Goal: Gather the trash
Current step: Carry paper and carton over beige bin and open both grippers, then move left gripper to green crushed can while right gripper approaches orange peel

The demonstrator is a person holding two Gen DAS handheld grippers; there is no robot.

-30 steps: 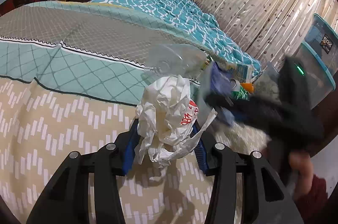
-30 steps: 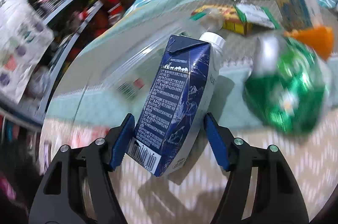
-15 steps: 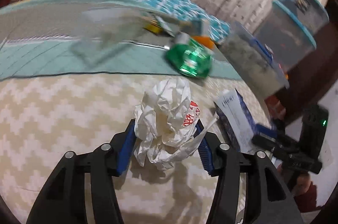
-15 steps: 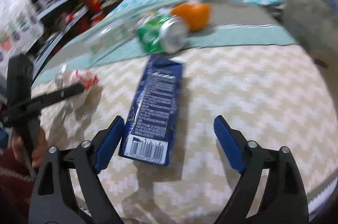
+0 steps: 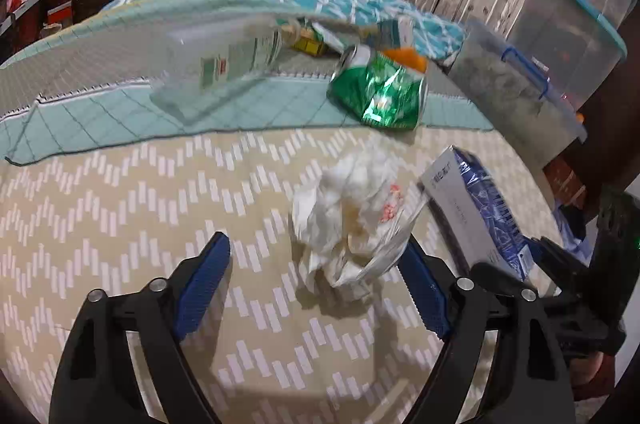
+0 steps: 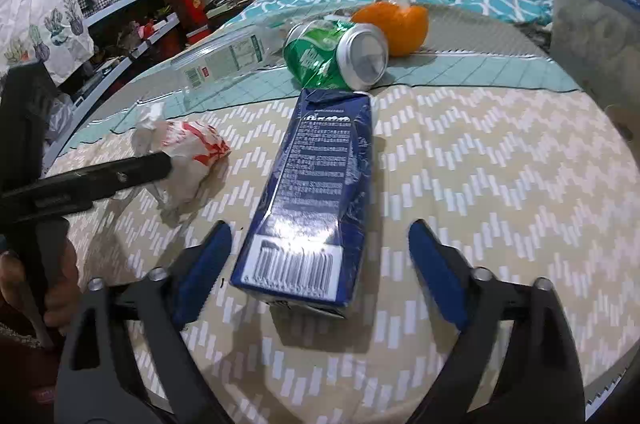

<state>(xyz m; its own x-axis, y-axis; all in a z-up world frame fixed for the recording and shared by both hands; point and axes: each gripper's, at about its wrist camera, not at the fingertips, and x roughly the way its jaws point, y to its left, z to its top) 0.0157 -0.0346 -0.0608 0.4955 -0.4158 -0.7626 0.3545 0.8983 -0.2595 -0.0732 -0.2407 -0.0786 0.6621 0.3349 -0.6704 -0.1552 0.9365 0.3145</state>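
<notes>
left gripper [image 5: 316, 272] spread wide, crinkly white paper wad [image 5: 348, 216] loose mid-frame by its right finger. right gripper [image 6: 320, 256] also apart, glossy blue boxy carton [image 6: 316, 191] lying flat between. dented green can [image 6: 336, 53] upper centre on the zigzag bedspread [image 6: 500, 163].

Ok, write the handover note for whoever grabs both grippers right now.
Left gripper: open, holding nothing; the crumpled paper wad lies on the bed cover between its fingers, nearer the right one.
Right gripper: open, holding nothing; the blue carton lies flat between its fingers.
Beyond them: crushed green can, clear plastic bottle, orange, more packaging further back.
Done: wad and carton are gathered side by side on the beige zigzag cover.
Left: can, bottle and the rest remain to be collected. No trash bin or bag is visible in either view.
</notes>
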